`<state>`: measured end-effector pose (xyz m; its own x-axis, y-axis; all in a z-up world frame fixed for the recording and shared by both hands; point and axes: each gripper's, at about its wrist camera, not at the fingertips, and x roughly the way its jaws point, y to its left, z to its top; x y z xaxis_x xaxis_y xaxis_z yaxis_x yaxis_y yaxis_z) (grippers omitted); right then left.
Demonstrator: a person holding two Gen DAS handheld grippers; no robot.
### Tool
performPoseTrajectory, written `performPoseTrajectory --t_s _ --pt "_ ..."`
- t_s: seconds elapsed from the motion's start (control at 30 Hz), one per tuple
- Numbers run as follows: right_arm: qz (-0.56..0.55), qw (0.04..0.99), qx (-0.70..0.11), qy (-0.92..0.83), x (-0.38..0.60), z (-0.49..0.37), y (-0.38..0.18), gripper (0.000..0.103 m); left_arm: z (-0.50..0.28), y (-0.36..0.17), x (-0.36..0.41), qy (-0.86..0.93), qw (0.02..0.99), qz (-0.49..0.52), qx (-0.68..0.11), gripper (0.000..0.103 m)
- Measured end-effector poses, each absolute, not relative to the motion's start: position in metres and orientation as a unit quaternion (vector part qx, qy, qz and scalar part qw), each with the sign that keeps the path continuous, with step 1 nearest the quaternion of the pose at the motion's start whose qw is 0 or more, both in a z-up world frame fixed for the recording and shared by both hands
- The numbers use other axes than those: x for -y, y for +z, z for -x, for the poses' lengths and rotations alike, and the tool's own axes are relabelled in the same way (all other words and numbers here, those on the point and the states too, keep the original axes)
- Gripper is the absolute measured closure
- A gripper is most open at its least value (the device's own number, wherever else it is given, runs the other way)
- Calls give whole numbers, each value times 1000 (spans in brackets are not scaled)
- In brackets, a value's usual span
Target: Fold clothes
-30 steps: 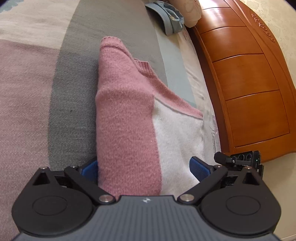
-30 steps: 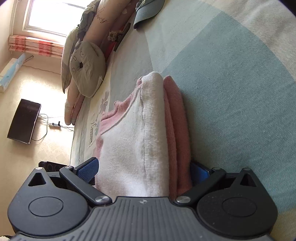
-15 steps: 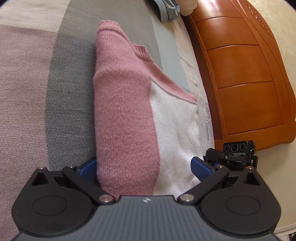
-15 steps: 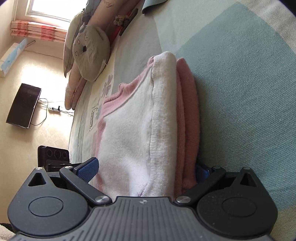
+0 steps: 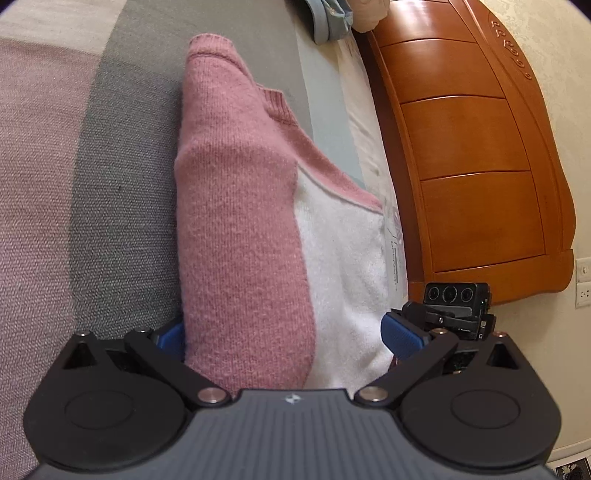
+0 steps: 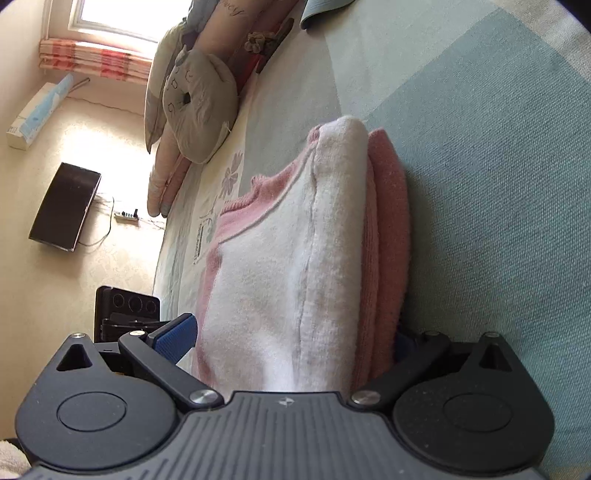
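A folded pink and white sweater [image 5: 258, 221] lies on the striped bed cover. My left gripper [image 5: 286, 332] is turned on its side and stands open around the sweater's near edge. One blue finger [image 5: 171, 332] is against the bed cover and the other [image 5: 402, 332] rests by the white top layer. In the right wrist view the same sweater [image 6: 303, 240] shows its stacked white and pink layers. My right gripper [image 6: 291, 334] straddles that edge, also open. Its left finger [image 6: 177, 332] is visible, while the other is mostly hidden behind the pink fold. Each view shows the other gripper alongside.
An orange wooden headboard [image 5: 480, 166] stands beside the bed. A blue cap [image 5: 328, 18] lies at the far end. Grey plush toys [image 6: 199, 103] lean along the bed's edge. On the floor are a dark flat panel [image 6: 64, 206] and a power strip [image 6: 125, 216].
Both grippers have pushed further onto the sweater's edge, so it looks nearer and larger in both views. The finger spacing is unchanged. The sweater has not shifted on the cover.
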<state>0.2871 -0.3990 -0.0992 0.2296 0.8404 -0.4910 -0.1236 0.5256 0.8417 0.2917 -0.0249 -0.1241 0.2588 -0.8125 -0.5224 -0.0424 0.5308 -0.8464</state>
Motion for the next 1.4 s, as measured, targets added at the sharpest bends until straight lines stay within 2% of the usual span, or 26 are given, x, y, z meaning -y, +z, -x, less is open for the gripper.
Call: performPoseTrajectory --t_s 0.47,0.87,1.4 --pt "-381 695 -474 382 416 -293 -105 1 -319 -122 37 -288 686 393 -540 1" --pt "-380 703 -486 354 404 -293 -100 0 -300 -123 50 -273 682 393 -553 1" --pt "-449 675 -471 348 406 -293 -98 0 -299 -109 63 -270 672 416 -550 2"
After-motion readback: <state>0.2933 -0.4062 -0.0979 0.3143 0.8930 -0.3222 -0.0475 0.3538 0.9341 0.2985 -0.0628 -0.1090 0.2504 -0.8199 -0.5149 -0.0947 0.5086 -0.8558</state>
